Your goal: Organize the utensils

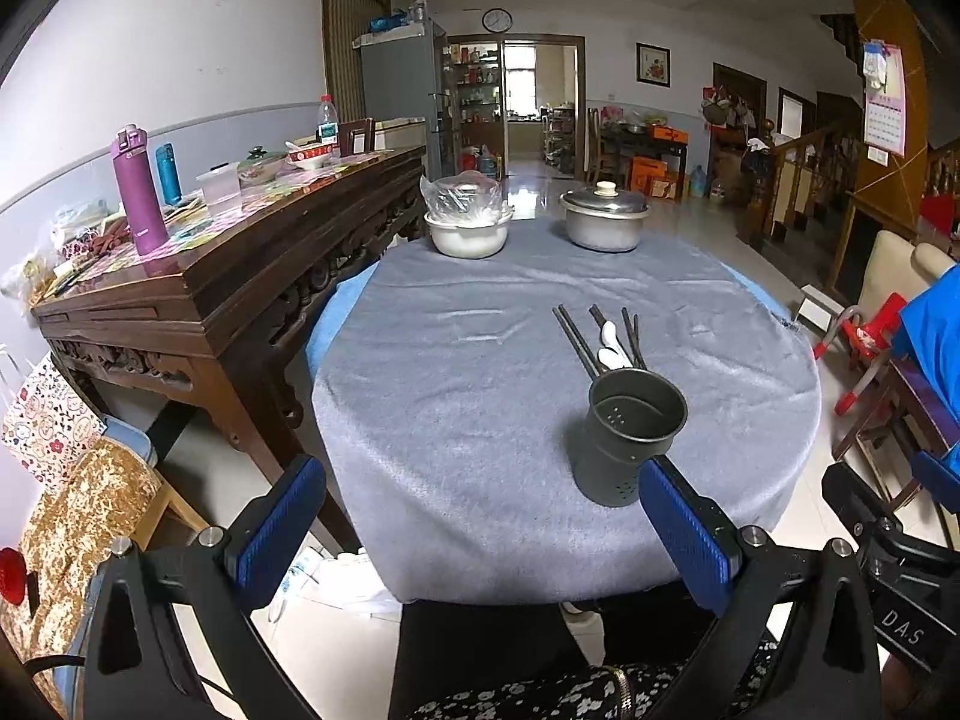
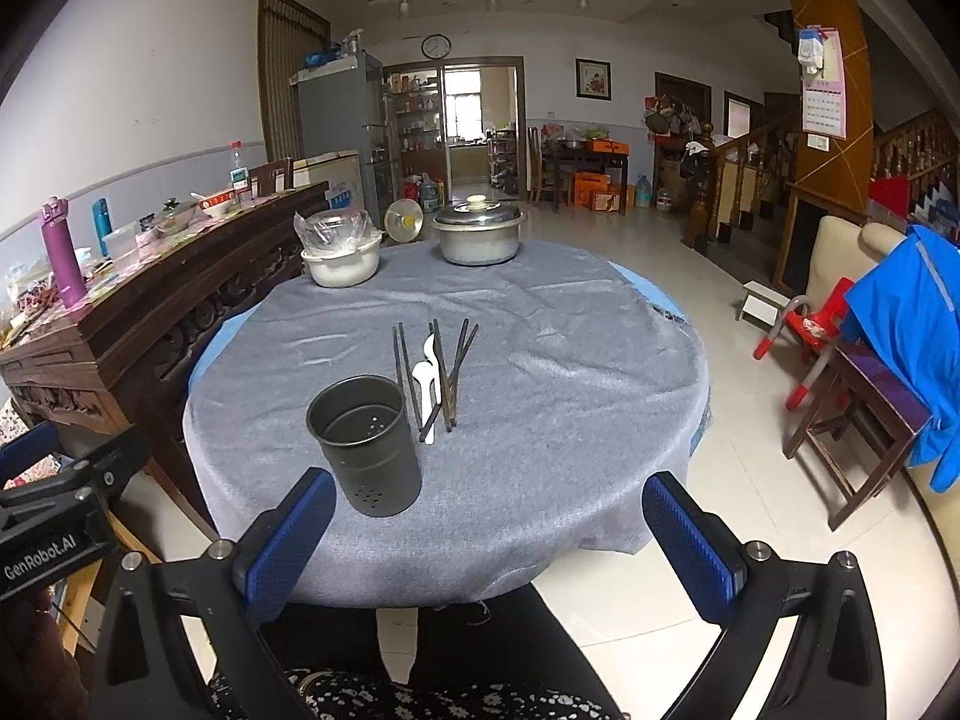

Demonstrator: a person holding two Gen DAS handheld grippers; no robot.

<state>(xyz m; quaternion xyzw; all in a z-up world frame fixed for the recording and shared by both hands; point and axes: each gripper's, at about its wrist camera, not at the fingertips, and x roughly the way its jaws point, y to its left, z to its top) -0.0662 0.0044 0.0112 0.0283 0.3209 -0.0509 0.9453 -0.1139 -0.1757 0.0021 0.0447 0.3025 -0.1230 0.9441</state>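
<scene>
A dark perforated metal utensil cup (image 1: 630, 438) (image 2: 367, 447) stands upright and empty near the front of the round table. Just beyond it lie several dark chopsticks (image 1: 577, 339) (image 2: 457, 369) and white spoons (image 1: 613, 348) (image 2: 425, 387) flat on the grey cloth. My left gripper (image 1: 483, 531) is open, held off the near table edge, with the cup ahead and slightly right. My right gripper (image 2: 489, 537) is open too, at the near edge, with the cup ahead to its left. Neither holds anything.
A white bowl with a plastic bag (image 1: 468, 222) (image 2: 341, 252) and a lidded steel pot (image 1: 605, 217) (image 2: 480, 234) stand at the far edge of the cloth-covered table (image 1: 450, 396). A cluttered wooden sideboard (image 1: 198, 276) runs along the left. Chairs (image 2: 858, 396) stand to the right. A person's legs are below.
</scene>
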